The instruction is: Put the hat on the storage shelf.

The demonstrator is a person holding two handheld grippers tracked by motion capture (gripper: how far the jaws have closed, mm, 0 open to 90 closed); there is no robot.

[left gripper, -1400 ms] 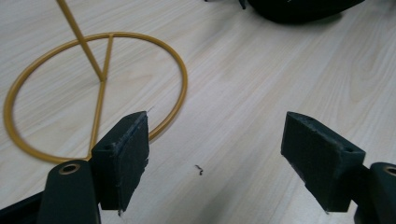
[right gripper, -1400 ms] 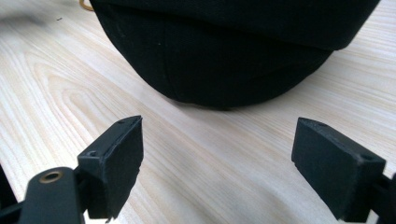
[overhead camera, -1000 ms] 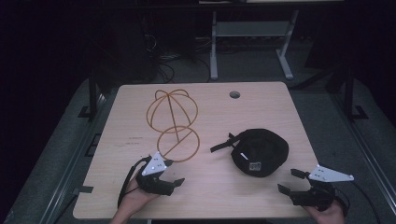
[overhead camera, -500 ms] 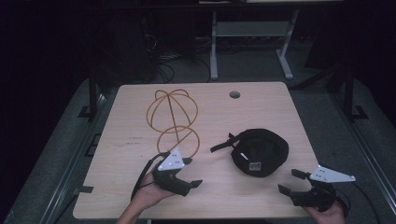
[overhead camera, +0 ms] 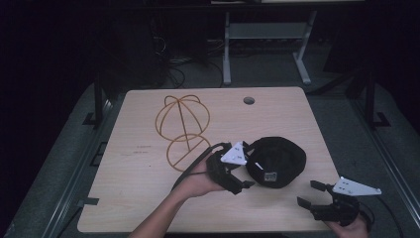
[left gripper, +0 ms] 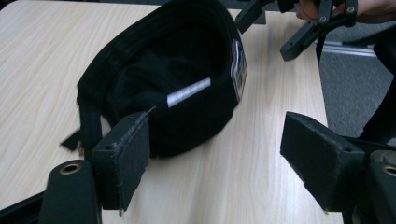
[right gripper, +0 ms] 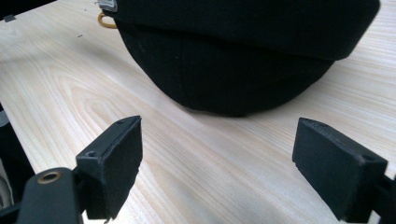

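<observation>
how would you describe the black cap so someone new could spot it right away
On the wooden table, look at the near right part, just right of the left gripper. The black cap lies there upside down, soft and solid, unlike the bare orange wire hat stand to its left.

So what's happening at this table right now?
A person holds a gripper in each hand at a wooden table. The left gripper is right beside a black cap lying upside down, jaws open with nothing between them, pointing at the cap's rim. The right gripper waits near the table's front right corner, open and empty. A wire hat stand sits untouched behind the cap's left.
</observation>
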